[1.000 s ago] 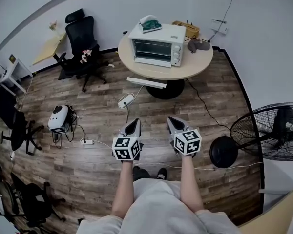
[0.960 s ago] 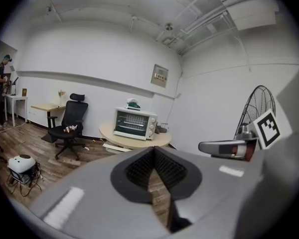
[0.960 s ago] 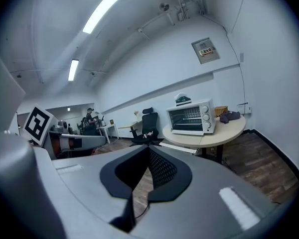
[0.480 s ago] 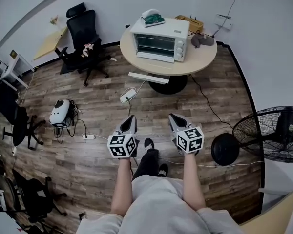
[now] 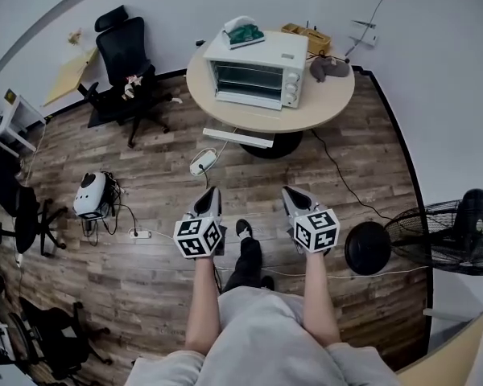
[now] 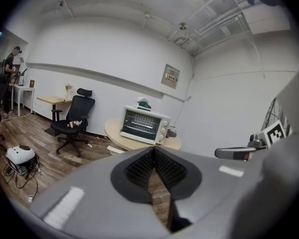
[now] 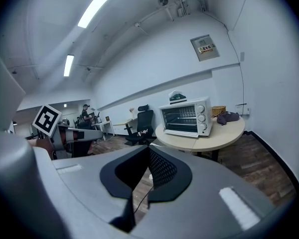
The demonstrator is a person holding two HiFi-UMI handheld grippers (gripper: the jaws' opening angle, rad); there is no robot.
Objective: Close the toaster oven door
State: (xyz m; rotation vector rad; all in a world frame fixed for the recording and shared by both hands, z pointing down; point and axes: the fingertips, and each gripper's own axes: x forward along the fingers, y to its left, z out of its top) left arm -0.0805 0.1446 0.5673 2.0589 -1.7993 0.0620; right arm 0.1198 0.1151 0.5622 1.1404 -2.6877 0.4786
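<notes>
A white toaster oven (image 5: 253,71) stands on a round beige table (image 5: 314,111) across the room; its front shows the racks inside, and from here I cannot tell how the door stands. The oven also shows small in the left gripper view (image 6: 142,126) and the right gripper view (image 7: 184,117). My left gripper (image 5: 212,191) and right gripper (image 5: 288,191) are held side by side over the wooden floor, well short of the table, both pointing at it. Each is shut with nothing between its jaws (image 6: 153,151) (image 7: 148,148).
A black office chair (image 5: 125,63) stands left of the table. On the right is a floor fan (image 5: 455,232) with its round base (image 5: 368,249). A white device (image 5: 88,195), a power strip (image 5: 203,163) and cables lie on the floor. My foot (image 5: 243,230) is between the grippers.
Both grippers have moved forward toward the table, still shut. A foot has stepped forward between them, and the table sits a little nearer in view.
</notes>
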